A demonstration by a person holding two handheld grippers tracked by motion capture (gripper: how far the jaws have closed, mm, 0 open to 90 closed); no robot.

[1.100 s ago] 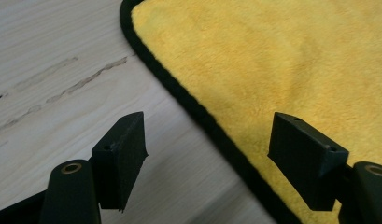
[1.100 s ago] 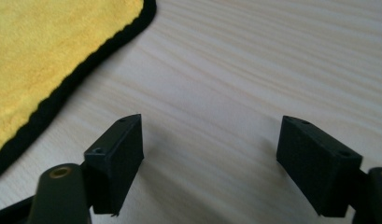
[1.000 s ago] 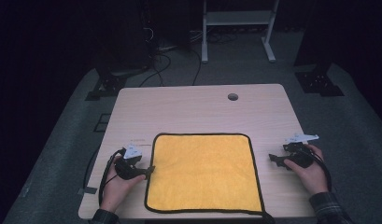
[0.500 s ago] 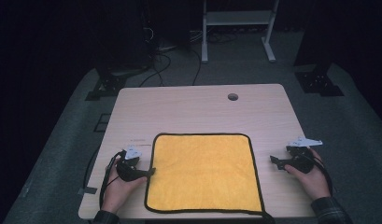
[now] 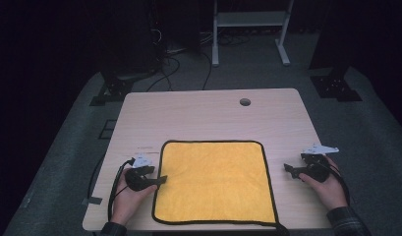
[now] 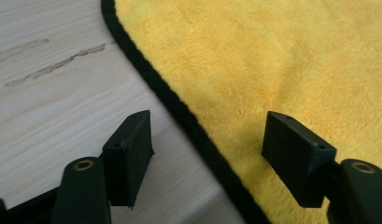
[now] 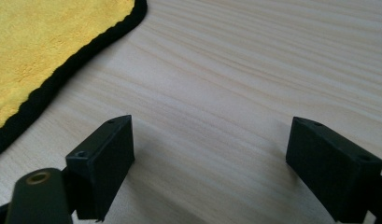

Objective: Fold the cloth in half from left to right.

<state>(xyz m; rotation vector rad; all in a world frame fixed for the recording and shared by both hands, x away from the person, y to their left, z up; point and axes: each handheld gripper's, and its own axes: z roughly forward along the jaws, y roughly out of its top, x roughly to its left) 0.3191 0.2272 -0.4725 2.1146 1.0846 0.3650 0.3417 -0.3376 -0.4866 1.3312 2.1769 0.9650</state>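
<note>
Yellow cloth [image 5: 215, 182]: flat on desk [image 5: 198, 118], its black hem between the left tongs [image 6: 207, 154], released but just narrowing. Right tongs [image 7: 209, 163]: released, drawn back, cloth beside them.

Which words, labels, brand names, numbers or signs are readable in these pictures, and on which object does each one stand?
No text can be read in any view.
Yellow cloth: plain, with black edging, no label or print visible.
Table: faint marks near the cloth's far left corner, too small and blurred to read as text.
Left gripper and right gripper: black fingers carry no marking.
</note>
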